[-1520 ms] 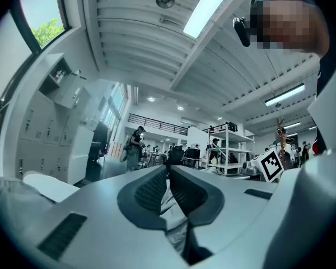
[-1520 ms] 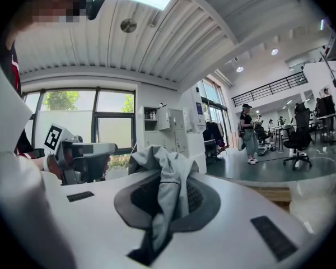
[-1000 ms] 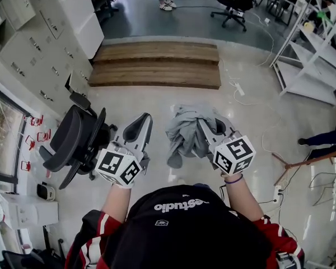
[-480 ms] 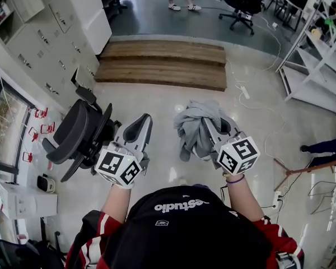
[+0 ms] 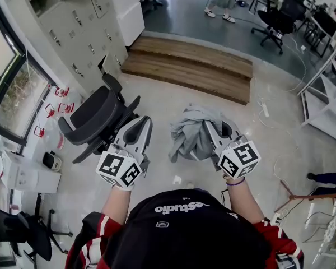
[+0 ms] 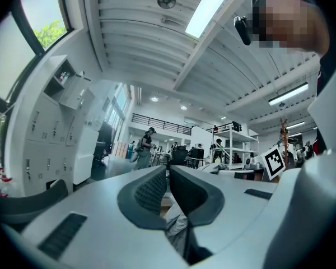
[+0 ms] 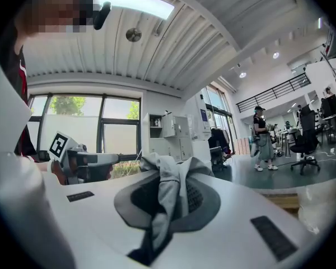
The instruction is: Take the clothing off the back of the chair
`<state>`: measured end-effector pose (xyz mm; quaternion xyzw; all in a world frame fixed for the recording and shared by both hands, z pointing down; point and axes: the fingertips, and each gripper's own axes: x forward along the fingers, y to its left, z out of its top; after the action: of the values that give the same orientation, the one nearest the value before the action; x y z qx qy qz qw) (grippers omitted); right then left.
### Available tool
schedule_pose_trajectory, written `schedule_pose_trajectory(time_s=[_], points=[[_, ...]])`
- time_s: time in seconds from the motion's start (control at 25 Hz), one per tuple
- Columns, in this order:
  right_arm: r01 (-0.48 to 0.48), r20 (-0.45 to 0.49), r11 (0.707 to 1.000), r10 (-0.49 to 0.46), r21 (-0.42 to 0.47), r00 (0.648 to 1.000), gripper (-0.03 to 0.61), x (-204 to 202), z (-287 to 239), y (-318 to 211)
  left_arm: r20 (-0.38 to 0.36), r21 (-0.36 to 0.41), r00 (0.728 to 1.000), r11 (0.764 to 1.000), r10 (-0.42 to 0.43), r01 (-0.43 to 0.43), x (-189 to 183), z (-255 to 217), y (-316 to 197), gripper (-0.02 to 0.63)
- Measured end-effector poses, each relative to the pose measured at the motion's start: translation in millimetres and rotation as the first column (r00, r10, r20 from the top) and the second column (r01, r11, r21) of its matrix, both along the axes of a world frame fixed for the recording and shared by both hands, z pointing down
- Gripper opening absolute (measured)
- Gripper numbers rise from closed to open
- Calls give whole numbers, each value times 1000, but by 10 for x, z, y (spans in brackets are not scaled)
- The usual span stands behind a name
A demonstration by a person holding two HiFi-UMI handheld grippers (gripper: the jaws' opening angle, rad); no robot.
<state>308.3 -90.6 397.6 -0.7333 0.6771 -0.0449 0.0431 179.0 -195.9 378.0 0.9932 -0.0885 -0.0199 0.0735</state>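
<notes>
We clamp the gray clothing (image 5: 187,139) in our right gripper (image 5: 208,126), clear of the chair (image 5: 95,116) at ten o'clock; our left gripper (image 5: 144,122) hovers closed, empty, unneeded.

Grey clothing (image 5: 187,136), black chair (image 5: 95,114), brown wooden steps (image 5: 196,66), white lockers (image 5: 73,15)

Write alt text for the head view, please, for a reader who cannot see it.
From above, the right gripper is clamped on a bunched grey garment, held clear of the black chair at left. The left gripper is shut and empty.
</notes>
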Motion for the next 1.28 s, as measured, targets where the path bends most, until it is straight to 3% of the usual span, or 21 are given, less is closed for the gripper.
schedule_pose_trajectory(time_s=[0.32,0.68,1.28], points=[[165,-19,986,-165,-2,986,38,-630,-60,-576,-6,16,988,988,-153,153,-730,-34,-394,37],[320,-22,947,-320,20,947,40,-1239,-170,-1000,-18,14,962,962,-272,272,-1341,-32,-636,37],[395,-50,919,-394,4,918,38,-1557,-220,-1160,-29,16,944,944,-329,329,-1586,-143,-698,37]])
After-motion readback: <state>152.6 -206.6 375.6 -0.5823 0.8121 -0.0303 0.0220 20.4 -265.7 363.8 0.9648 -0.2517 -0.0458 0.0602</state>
